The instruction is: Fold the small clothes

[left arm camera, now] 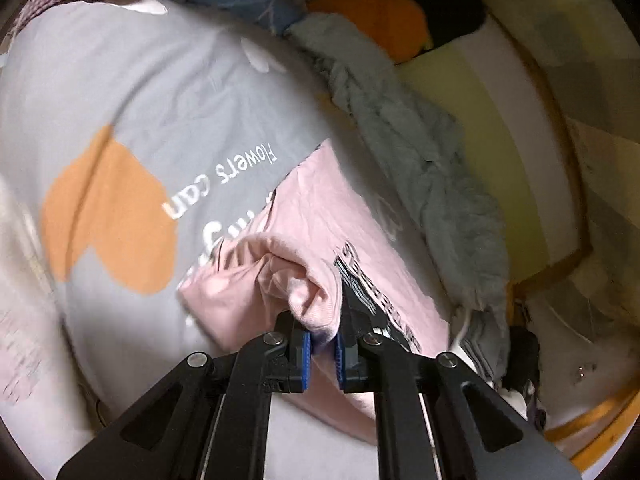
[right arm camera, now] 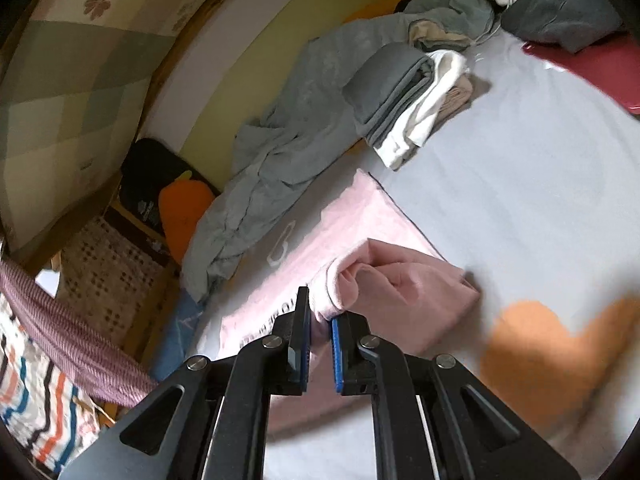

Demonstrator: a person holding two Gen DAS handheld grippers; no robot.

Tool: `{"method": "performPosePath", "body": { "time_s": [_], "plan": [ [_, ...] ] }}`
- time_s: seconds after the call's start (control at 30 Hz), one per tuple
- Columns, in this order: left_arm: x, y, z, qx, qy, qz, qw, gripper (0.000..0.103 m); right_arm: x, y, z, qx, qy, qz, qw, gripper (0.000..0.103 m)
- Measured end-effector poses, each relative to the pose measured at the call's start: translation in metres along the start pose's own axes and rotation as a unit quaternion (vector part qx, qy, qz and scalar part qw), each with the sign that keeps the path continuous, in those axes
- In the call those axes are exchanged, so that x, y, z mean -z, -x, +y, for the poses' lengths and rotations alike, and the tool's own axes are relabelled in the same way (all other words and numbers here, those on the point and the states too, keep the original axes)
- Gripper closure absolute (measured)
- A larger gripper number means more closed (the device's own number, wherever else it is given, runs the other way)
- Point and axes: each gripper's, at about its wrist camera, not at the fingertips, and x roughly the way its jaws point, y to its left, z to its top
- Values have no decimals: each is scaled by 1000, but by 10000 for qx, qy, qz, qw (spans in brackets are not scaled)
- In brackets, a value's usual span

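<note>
Grey bedding (left arm camera: 132, 92) covers the bed and serves as the work surface; it carries orange heart shapes (left arm camera: 108, 216) and white lettering (left arm camera: 224, 176). One heart shows in the left wrist view, and two orange patches show at the right edge of the right wrist view.

One pink garment (left arm camera: 320, 208) lies on the bedding, partly flat, with dark printed lettering near one edge. Part of it is bunched and lifted off the flat part.

Left gripper (left arm camera: 322, 350): clenched on a gathered ribbed fold of the pink garment, cloth pinched between the blue pads (left arm camera: 306, 354).

Right gripper (right arm camera: 320, 344): clenched on another bunched edge of the same pink garment (right arm camera: 400, 292), cloth caught between its blue pads (right arm camera: 337, 356).

Beside the pink garment, toward the bed's far side, one loose grey garment (right arm camera: 280, 132) lies crumpled in a long strip along the yellow-green and white headboard panel (right arm camera: 224, 68). It touches or nearly touches the pink garment's far edge.

One folded stack (right arm camera: 404, 108) sits on the bedding beyond the pink garment, well apart from it. Three layers can be counted: grey on one side, white in the middle, beige on the other.

Further back lies a heap of grey and white clothes (right arm camera: 552, 4), count unclear. One dark red flat item (right arm camera: 600, 68) rests beside it.

No container is visible in either view. One orange-and-black cushion (right arm camera: 180, 204) sits off the bed's corner.
</note>
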Motion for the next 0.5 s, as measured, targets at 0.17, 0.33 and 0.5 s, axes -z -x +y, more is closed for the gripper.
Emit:
{"method": "performPosePath", "body": {
  "time_s": [0.17,0.33,0.5],
  "plan": [
    [-16,-46,-8,-280,93,83,9995,95,-18,-58,-5,263,-313,179,9990,95],
    [-26,-75,-9,-285,191,251,9991,95,-29,-93,-13,478,-471,266,9974,95],
    [-31,-88,-13,-364,52,267,9990,95,-35,-115,-19,653,-266,389,9968,95]
  ]
}}
